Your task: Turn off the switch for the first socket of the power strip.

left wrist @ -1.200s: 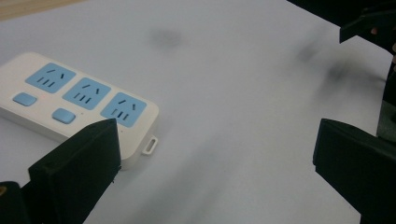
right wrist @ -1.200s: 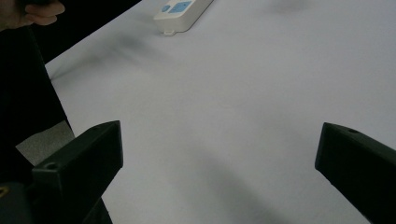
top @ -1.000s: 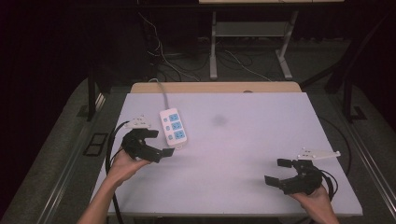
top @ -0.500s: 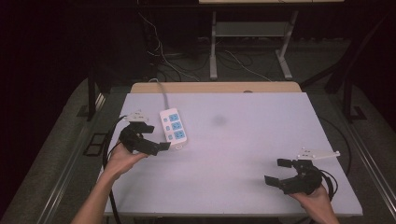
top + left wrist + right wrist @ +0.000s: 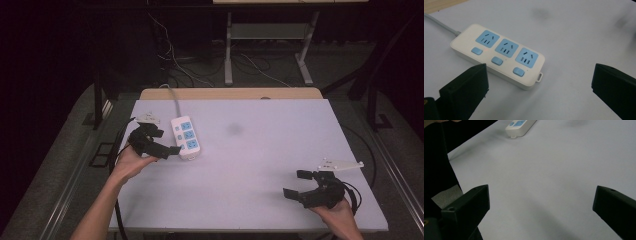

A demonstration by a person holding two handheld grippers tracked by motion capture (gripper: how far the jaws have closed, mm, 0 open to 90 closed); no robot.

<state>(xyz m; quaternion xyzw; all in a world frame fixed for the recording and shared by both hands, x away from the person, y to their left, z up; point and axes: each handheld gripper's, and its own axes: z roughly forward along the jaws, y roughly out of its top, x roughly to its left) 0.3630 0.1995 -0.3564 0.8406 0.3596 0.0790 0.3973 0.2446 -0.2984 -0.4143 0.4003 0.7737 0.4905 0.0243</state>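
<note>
White power strip (image 5: 499, 55) (three blue sockets) just ahead of the left gripper (image 5: 167, 148), jaws spread, right gripper (image 5: 296, 184) well apart, likewise open, on the table (image 5: 250, 165)

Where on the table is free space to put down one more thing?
The table is bare between the power strip and the right gripper, and along its far right side. It is crowded only at the left edge, where the left gripper nears the strip.

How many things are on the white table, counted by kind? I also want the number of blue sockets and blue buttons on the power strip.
Power strips: 1, white, with a grey cable
Blue sockets on it: 3
Blue buttons on it: 3
Grippers: 2, the left gripper beside the strip, the right gripper near the table's right front corner, both open
Total: 3 things, 6 blue parts
</note>
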